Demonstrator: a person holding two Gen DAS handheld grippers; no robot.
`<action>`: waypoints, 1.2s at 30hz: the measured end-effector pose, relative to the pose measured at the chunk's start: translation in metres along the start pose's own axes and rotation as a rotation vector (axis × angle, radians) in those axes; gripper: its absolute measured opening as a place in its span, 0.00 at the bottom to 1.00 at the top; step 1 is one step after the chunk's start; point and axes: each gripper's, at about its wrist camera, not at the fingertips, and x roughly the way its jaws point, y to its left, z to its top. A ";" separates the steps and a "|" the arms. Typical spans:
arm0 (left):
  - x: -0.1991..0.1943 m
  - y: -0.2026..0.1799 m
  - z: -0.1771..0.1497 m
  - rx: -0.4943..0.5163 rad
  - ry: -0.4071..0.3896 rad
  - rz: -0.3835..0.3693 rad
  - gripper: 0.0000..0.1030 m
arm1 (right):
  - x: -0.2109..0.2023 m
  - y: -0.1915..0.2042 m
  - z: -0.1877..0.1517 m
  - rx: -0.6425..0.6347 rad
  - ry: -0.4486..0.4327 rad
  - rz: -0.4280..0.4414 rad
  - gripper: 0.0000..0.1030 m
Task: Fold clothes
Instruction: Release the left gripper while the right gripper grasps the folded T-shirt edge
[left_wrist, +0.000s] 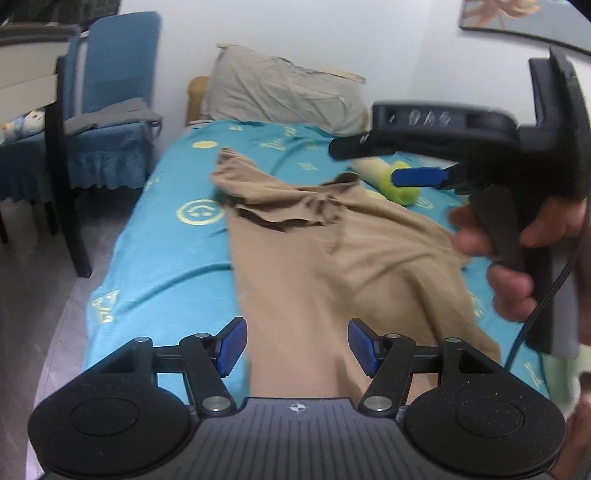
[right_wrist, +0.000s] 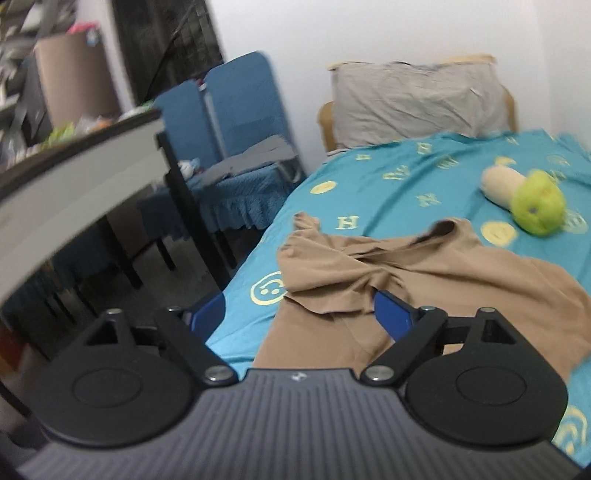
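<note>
One bed fills the middle of both views, its teal sheet giving a flat surface for folding. One tan shirt lies spread along it, centre to lower right in the left view, with a sleeve flopped across its upper part, so folding looks barely begun. One grey pillow leans at the top centre. Two blue chairs stand upper left. One green plush sits right of the shirt, apart from it. The left gripper hovers over the shirt's near end, jaws wide and empty. The right gripper, jaws wide, empty too, faces the sleeve, likely to grasp it.
</note>
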 end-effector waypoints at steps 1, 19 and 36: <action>0.001 0.007 0.001 -0.016 -0.012 0.004 0.63 | 0.010 0.004 0.000 -0.025 0.005 -0.001 0.86; 0.032 0.038 -0.015 -0.064 0.011 -0.009 0.67 | 0.122 -0.022 0.025 -0.053 -0.037 -0.201 0.06; 0.047 0.028 -0.027 -0.045 0.045 -0.094 0.67 | 0.167 -0.130 0.042 0.175 -0.049 -0.366 0.04</action>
